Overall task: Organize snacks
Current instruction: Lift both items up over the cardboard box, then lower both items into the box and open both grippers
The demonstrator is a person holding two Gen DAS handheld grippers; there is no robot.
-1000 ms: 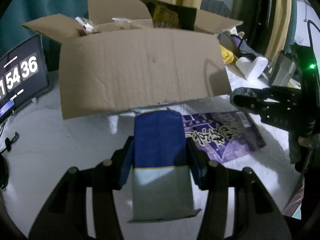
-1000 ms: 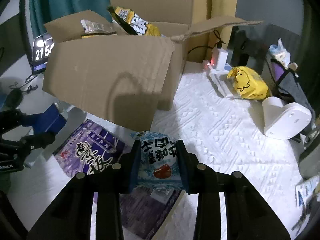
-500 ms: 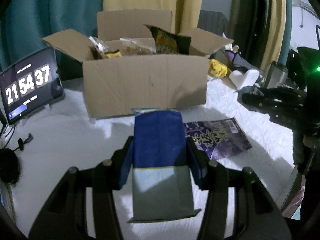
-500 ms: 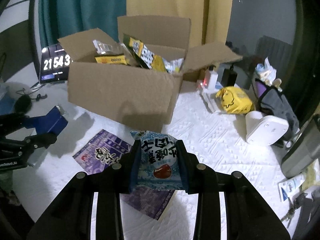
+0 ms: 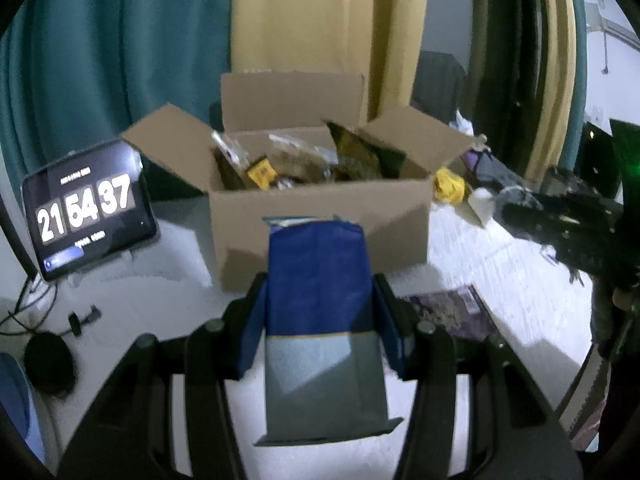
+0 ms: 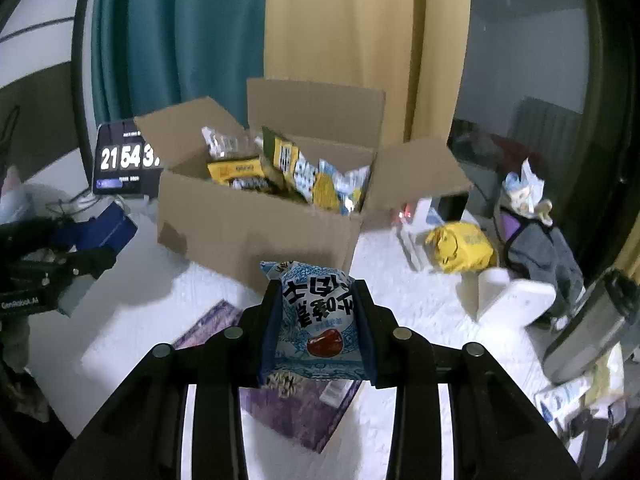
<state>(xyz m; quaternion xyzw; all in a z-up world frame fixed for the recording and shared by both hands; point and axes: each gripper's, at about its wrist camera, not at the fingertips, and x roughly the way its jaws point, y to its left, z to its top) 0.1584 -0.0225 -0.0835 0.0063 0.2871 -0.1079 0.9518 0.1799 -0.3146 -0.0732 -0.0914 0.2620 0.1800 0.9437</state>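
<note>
Before open box (image 5: 320, 220) of snacks: left gripper (image 5: 320, 312) clamped on blue pack (image 5: 318, 284), right gripper (image 6: 316, 320) clamped on pale-blue bag (image 6: 318, 316).

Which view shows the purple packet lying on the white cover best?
Neither is clean. The left wrist view shows the purple packet unblocked but dim and blurred, right of the left gripper. In the right wrist view the right gripper covers its middle.

The cardboard box (image 6: 256, 224) hides the lower parts of its snack packets (image 6: 304, 176) and cuts off the clock tablet's (image 6: 120, 160) last digit. Below the right hand-held gripper (image 6: 318, 320), the purple packet (image 6: 304, 412) is mostly covered, its print blurred.
</note>
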